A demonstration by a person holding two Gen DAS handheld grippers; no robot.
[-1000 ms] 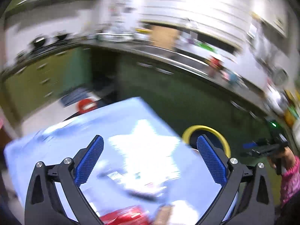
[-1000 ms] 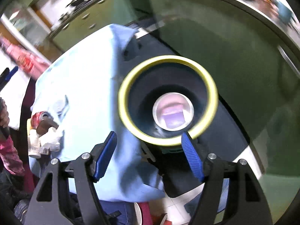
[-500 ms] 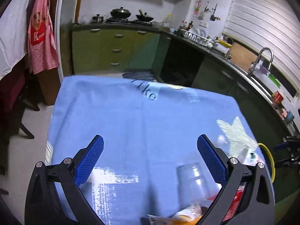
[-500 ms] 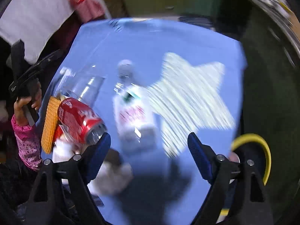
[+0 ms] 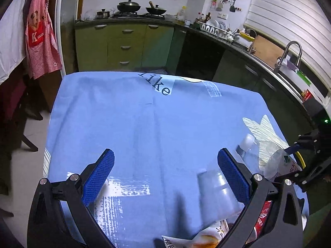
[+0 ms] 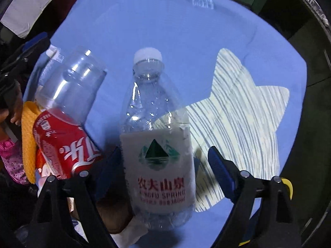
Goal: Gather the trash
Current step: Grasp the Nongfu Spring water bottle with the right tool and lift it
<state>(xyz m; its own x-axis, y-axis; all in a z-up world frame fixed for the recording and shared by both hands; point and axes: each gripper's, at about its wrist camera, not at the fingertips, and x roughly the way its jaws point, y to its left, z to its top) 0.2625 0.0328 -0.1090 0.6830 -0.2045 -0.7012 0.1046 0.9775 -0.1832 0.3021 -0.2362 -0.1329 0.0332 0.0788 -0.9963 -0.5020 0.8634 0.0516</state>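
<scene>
My right gripper [image 6: 163, 165] points down over the blue-clothed surface [image 6: 186, 41], its jaws just widened, straddling a clear plastic bottle [image 6: 157, 144] without pressing it. The label shows a green mountain logo, red Chinese characters and "SPRING". Just beside it lie a red Coca-Cola can [image 6: 62, 144] with white Chinese script and a clear cup [image 6: 72, 82]. My left gripper [image 5: 165, 173] hangs wide and empty; the cloth reads "ike" [image 5: 160, 86].

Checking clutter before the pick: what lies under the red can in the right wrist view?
The red can leans on an orange-yellow wrapper, and the clear plastic cup overlaps its top end. White scraps show below it; the blue tablecloth directly beneath is covered.
</scene>
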